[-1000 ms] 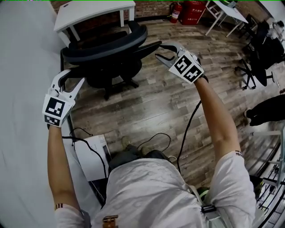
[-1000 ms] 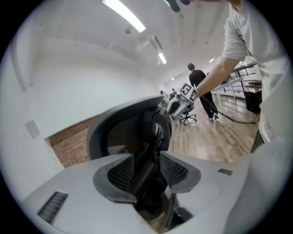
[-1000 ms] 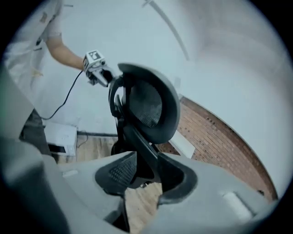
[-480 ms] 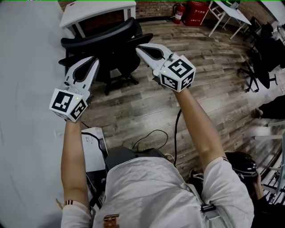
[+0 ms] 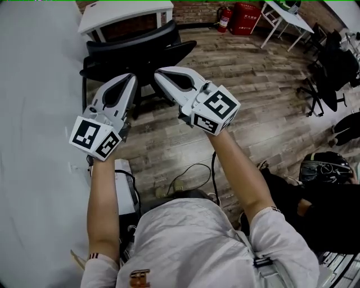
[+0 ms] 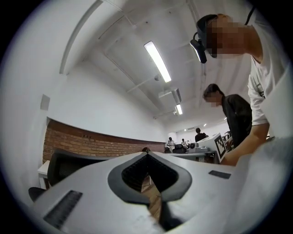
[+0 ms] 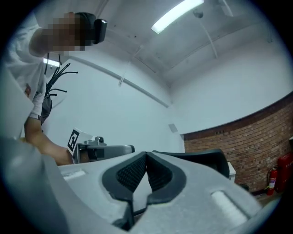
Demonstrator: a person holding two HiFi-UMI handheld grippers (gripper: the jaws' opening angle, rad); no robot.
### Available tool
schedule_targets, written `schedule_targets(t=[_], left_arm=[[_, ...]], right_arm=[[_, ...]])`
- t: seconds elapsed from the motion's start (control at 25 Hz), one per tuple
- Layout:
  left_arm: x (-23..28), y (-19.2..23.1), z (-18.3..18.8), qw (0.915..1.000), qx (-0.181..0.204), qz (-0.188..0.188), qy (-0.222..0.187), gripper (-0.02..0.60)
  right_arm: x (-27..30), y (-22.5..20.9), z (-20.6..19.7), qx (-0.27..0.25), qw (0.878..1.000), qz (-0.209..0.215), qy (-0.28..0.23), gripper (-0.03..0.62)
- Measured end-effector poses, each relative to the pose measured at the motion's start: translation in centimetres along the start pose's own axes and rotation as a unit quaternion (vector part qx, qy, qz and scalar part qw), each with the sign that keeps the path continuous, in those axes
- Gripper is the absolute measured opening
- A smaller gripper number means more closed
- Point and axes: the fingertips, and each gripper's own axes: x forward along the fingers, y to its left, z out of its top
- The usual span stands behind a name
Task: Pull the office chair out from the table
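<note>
The black office chair (image 5: 133, 44) stands on the wood floor, beside the long white table (image 5: 34, 112) at the left and in front of a small white desk (image 5: 125, 10). Both grippers hang in the air above and short of the chair, side by side, touching nothing. The jaws of my left gripper (image 5: 133, 76) are closing; their tips (image 6: 147, 153) meet with nothing between them. My right gripper (image 5: 157, 71) is shut and empty, its pads (image 7: 146, 154) pressed together. The chair's backrest (image 6: 68, 162) shows beyond the left jaws and also as a dark backrest (image 7: 206, 157) beyond the right jaws.
Cables (image 5: 191, 171) and a white box (image 5: 121, 185) lie on the floor by my feet. A fire extinguisher (image 5: 224, 16) and a red cabinet (image 5: 243, 12) stand at the back wall. Another black chair (image 5: 323, 84) and a person (image 5: 326, 169) are at the right.
Both grippers have left the chair's armrests, risen toward the camera and drawn close together. Their jaws went from open to shut. The chair stays where it was.
</note>
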Motion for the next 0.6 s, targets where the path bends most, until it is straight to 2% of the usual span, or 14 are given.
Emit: schedule_targets(t=[0.6], left_arm=[[-2.1,-0.3,0.2,0.9999,-0.002,-0.017,-0.001,0.0]], right_arm=[[1.0,2.5,0.0,-0.012,1.0,-0.003,-0.001,0.0]])
